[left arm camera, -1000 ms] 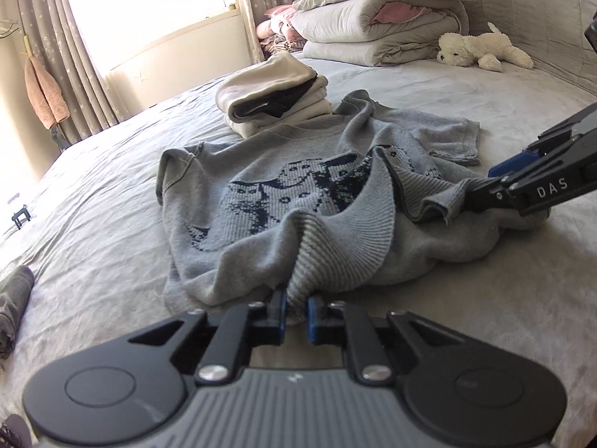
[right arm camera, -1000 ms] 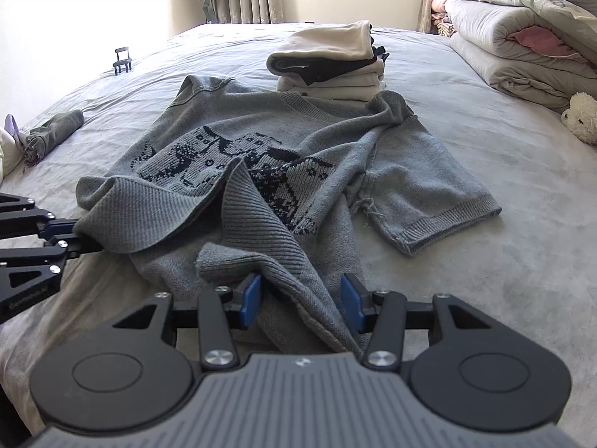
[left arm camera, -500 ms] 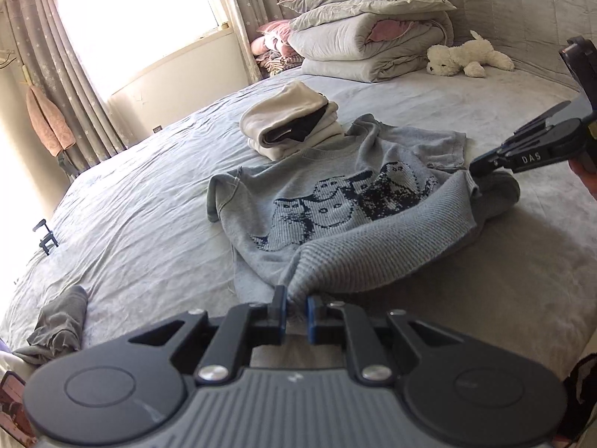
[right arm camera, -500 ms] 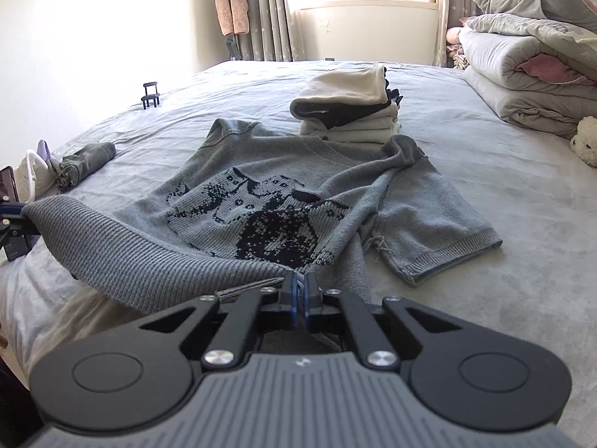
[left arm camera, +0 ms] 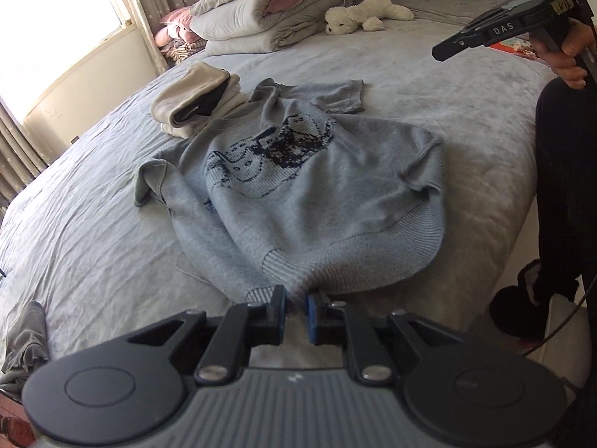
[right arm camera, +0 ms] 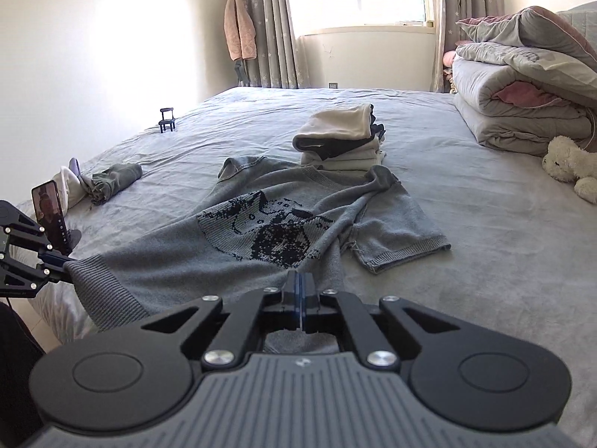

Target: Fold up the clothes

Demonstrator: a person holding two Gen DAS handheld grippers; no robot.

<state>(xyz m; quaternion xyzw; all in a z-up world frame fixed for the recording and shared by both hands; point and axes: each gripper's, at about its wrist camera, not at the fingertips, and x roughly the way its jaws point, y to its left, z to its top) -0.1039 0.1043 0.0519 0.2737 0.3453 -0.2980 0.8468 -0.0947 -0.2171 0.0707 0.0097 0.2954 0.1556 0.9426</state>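
Observation:
A grey knit sweater with a dark snowman pattern [left arm camera: 298, 171] [right arm camera: 261, 239] lies on the grey bed, its ribbed hem toward me. My left gripper [left arm camera: 296, 315] is shut on the hem's left corner at the bed's near edge; it also shows in the right wrist view [right arm camera: 56, 261]. In the left wrist view my right gripper [left arm camera: 444, 52] is raised high above the bed with nothing between its closed tips. In its own view, my right gripper [right arm camera: 298, 291] shows jaws pressed together with no cloth between them.
A stack of folded clothes [left arm camera: 194, 100] [right arm camera: 341, 138] sits beyond the sweater. Folded duvets [left arm camera: 268, 11] and a white plush toy [left arm camera: 365, 15] lie at the far end. A crumpled grey garment [right arm camera: 112, 181] and a phone on a stand [right arm camera: 50, 212] are at the left edge.
The hem was pulled back toward the bed's near edge and the sweater spread flatter. My right gripper shut, then let go of the hem and rose well above the bed.

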